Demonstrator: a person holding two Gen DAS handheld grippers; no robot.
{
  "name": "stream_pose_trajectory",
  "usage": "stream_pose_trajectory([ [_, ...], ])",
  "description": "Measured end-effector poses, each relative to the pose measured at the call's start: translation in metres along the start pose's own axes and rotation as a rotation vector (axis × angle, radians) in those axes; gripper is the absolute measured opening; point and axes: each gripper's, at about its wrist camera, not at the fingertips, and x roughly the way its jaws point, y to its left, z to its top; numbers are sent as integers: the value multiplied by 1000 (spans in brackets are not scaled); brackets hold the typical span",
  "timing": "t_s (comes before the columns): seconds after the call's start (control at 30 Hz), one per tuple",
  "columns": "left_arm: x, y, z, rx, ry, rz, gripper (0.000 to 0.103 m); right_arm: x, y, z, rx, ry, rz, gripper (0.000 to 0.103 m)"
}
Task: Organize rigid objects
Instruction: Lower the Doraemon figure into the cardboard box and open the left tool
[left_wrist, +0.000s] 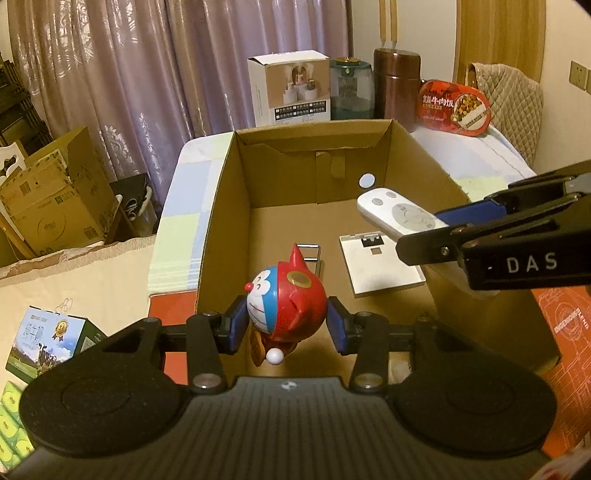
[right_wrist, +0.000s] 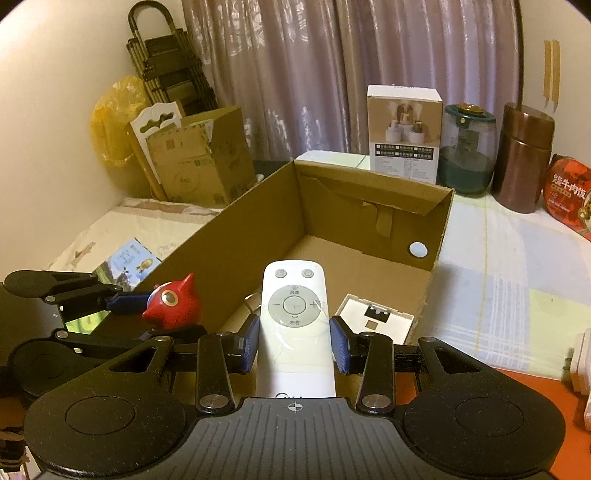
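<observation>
Left gripper (left_wrist: 287, 325), left wrist view: blue pads clamped on either side of a red-and-blue cat figurine (left_wrist: 286, 295), held over the near end of an open cardboard box (left_wrist: 218, 221). Figurine faces left, white ball at its lower end. Box floor holds a white square plate (left_wrist: 384, 266) with a dark cutout, and a thin wire piece just behind the figurine. Right gripper (left_wrist: 469, 221) enters from the right edge, clamped on a white remote (left_wrist: 399, 214) that hangs above the box, over the plate. Box sits on a pale checked cloth; behind it a white carton (left_wrist: 290, 88), a green jar (left_wrist: 351, 88), a brown canister (left_wrist: 397, 85), a red tin (left_wrist: 456, 107).

Right wrist view: right gripper (right_wrist: 295, 345) closed on the remote (right_wrist: 295, 325), pads pressing both long edges, buttons up, tip pointing into the box (right_wrist: 236, 236). Plate (right_wrist: 376, 321) lies just right of the remote on the box floor. Left gripper (right_wrist: 147, 317) at left, gripping the figurine's red back (right_wrist: 173, 304).
</observation>
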Motion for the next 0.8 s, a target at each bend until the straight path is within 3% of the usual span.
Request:
stream_pose_trajectory([
  [0.53, 10, -2, -3, 13, 28, -3, 40, 7, -2, 0, 4, 13, -7, 37],
  [0.8, -4, 4, -1, -18, -9, 7, 42, 7, -2, -1, 3, 13, -7, 37],
])
